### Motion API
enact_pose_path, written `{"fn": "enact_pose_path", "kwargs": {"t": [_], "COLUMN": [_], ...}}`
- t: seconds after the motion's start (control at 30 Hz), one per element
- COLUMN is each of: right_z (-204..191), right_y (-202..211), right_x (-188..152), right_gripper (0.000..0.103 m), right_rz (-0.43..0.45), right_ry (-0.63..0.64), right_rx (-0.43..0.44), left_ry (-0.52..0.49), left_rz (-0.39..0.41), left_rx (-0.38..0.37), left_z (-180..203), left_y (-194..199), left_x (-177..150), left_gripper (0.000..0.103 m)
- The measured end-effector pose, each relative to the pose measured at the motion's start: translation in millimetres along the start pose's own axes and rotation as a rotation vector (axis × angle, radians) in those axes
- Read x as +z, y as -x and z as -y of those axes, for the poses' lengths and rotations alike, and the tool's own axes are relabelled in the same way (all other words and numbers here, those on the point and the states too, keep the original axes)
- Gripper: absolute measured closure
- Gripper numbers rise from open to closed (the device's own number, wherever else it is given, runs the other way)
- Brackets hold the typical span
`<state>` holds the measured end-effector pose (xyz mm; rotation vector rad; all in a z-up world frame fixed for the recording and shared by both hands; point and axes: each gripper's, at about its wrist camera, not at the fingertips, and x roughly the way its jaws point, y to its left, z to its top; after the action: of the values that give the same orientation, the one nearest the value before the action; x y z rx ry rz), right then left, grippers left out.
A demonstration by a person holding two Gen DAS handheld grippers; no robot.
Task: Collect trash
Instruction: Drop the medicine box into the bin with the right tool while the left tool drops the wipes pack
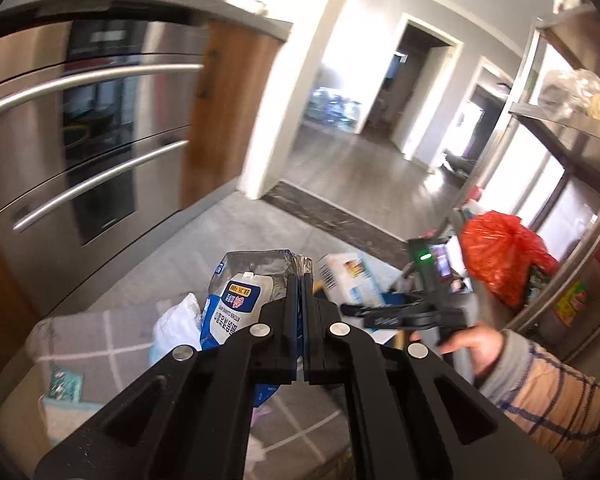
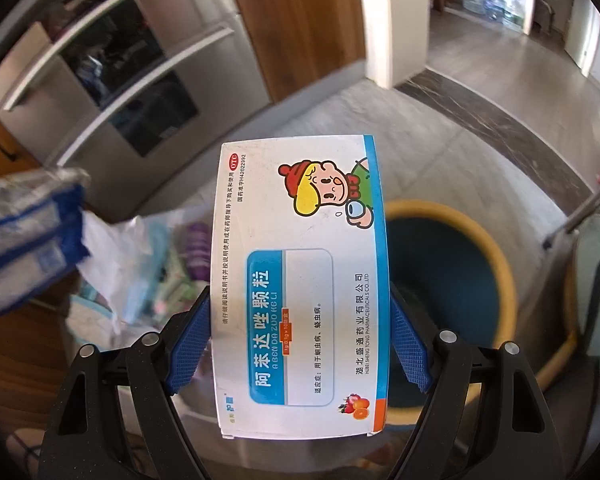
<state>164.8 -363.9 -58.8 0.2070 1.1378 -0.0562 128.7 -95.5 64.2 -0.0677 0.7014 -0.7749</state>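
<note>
Room, left wrist view: a kitchen floor [image 1: 204,240] of grey tile is running past a stainless oven stack [image 1: 88,128] toward a doorway; a steel rack [image 1: 572,128] is standing at the right edge with a red plastic bag [image 1: 500,252] on its lower level.
Left gripper [image 1: 300,280]: its black fingers are pressing together on the edge of a blue-and-silver refill pouch [image 1: 236,300], so the limp pack is hanging from a firm pinch.
Below it: a grey checked bag [image 1: 100,344] is sitting on the floor with white crumpled waste [image 1: 176,328] in it, probably the collection point.
Right hand [image 1: 472,344]: it is gripping the other tool's handle, near the rack's lower corner.
Room, right wrist view: the same floor is lying under a yellow-rimmed bin [image 2: 496,264] with a dark blue inside.
Right gripper [image 2: 300,340]: its blue pads [image 2: 192,344] are squeezing the long sides of a white medicine box [image 2: 300,280], keeping it flat and pointing forward.
Box position: it is appearing over the bin's left rim, seemingly lined up for a drop; its height above the bin is unclear.
Pouch: blurred at the left edge.
</note>
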Motion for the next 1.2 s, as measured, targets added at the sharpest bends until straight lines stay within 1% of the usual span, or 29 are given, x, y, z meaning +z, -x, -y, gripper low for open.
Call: {"fn": "enact_pose_path", "kwargs": {"t": [0.13, 0.23, 0.3, 0.43, 0.6, 0.73, 0.87, 1.0, 1.07, 1.2], "right_z": [25.8, 44.9, 55.7, 69.3, 69.2, 68.9, 69.9, 46.0, 22.4, -15.2], "right_y": [-17.7, -35.8, -49.7, -73.7, -96.6, -101.8, -100.0, -87.1, -78.2, -68.0], "right_x": [-6.4, -15.1, -21.6, -29.7, -34.6, -36.0, -35.9, -31.6, -31.2, -35.6], "right_gripper": [0.022, 0.022, 0.022, 0.022, 0.022, 0.021, 0.021, 0.021, 0.021, 0.021], "right_rz": [-0.062, -0.121, -0.168, -0.242, -0.300, -0.318, -0.314, -0.257, -0.218, -0.191], "right_ry": [-0.024, -0.039, -0.040, -0.056, -0.052, -0.056, -0.058, 0.022, 0.095, 0.209], "right_rx": [-0.042, -0.074, -0.113, -0.169, -0.213, -0.234, -0.242, -0.179, -0.117, -0.004], "left_ry": [-0.023, -0.012, -0.005, -0.008, -0.011, 0.003, 0.004, 0.000, 0.007, 0.016], "left_rz": [-0.007, -0.021, -0.040, -0.069, -0.078, -0.068, -0.065, -0.060, -0.060, -0.058], "left_rx": [-0.059, -0.100, -0.115, -0.118, -0.100, -0.087, -0.075, -0.052, -0.044, -0.031], "left_z": [18.5, 24.5, 25.5, 25.5, 21.2, 13.4, 10.8, 7.1, 4.0, -0.1], "left_y": [-17.2, -32.3, -42.4, -56.0, -58.9, -55.1, -54.5, -54.9, -55.9, -57.0], "left_x": [2.7, 0.4, -3.7, -11.1, -14.4, -13.9, -13.8, -13.3, -12.8, -12.1], "left_gripper": [0.102, 0.102, 0.102, 0.102, 0.102, 0.102, 0.102, 0.102, 0.102, 0.102]}}
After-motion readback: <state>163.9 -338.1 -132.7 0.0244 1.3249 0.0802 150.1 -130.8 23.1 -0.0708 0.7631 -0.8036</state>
